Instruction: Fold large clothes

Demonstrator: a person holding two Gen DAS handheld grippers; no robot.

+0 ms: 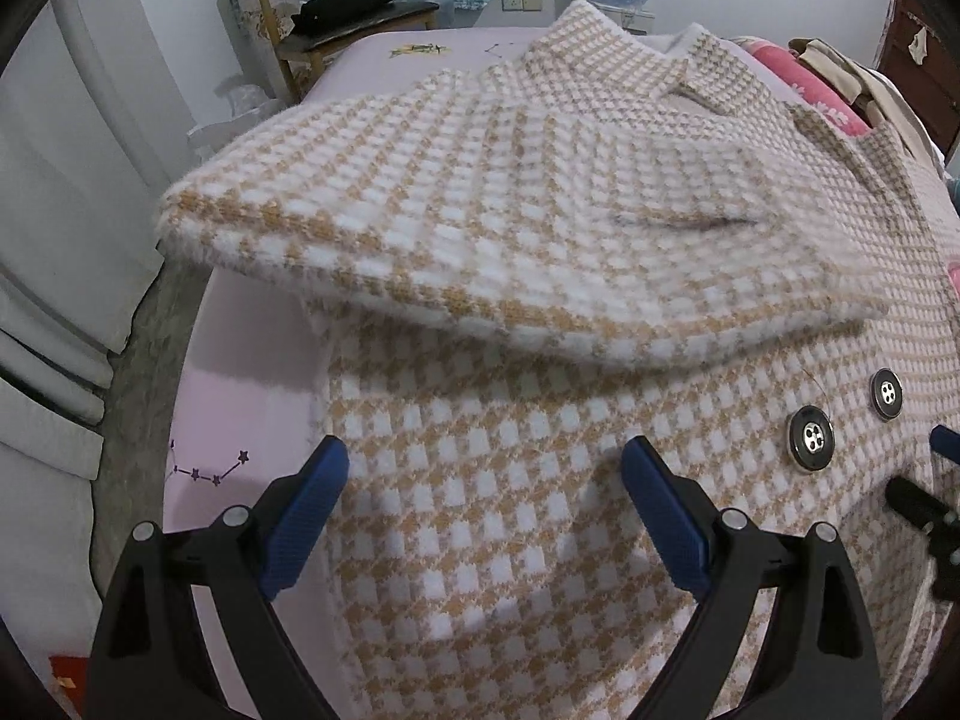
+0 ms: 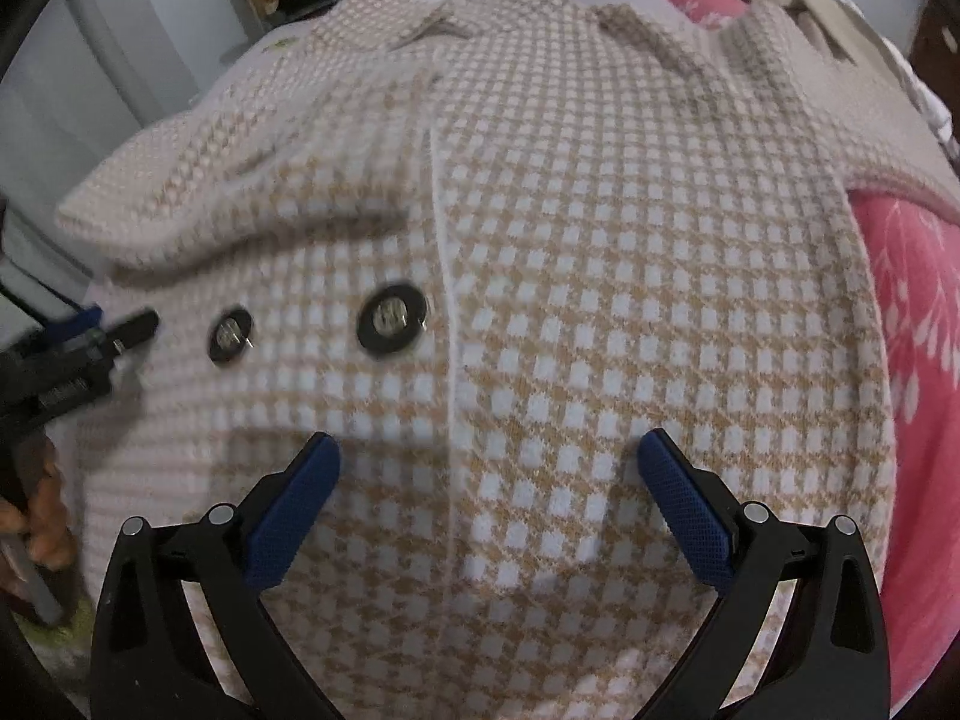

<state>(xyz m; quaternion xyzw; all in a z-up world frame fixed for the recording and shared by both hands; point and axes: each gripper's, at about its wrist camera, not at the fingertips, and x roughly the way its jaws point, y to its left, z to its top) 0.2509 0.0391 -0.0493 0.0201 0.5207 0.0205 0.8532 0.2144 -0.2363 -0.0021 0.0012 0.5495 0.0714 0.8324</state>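
Two grippers: both hang over one coat, each with its blue pads spread wide and nothing between them.
Coat: a houndstooth coat (image 1: 540, 360) in tan and white lies front-up on a pale lilac bed sheet (image 1: 240, 396), collar at the far end, hem towards the cameras.
Long axis: it runs away from both grippers, collar (image 1: 606, 54) far, lower body near.
Left gripper (image 1: 485, 465): wide open, empty, poised just above the near left part of the coat, close to the side edge where the sheet shows.
Right gripper (image 2: 489, 456): wide open, empty, over the front opening edge (image 2: 447, 312), a white line running lengthwise down the middle.
Sleeve: the left sleeve (image 1: 480, 228) is already laid across the chest as a thick band, its cuff end overhanging the coat's left edge.
Nearer tool: by judgement the left one is nearer that folded sleeve and the left side edge; the right one is nearer the right side, which lies by a pink patterned blanket (image 2: 918, 324).
Buttons: two dark round buttons (image 2: 391, 318) with metal centres sit between the two grippers.
Fabric: thick, fuzzy knit or wool, soft-edged, likely heavy and slow to crease.
Next grip: probably the hem or a side edge, though neither has been taken yet.
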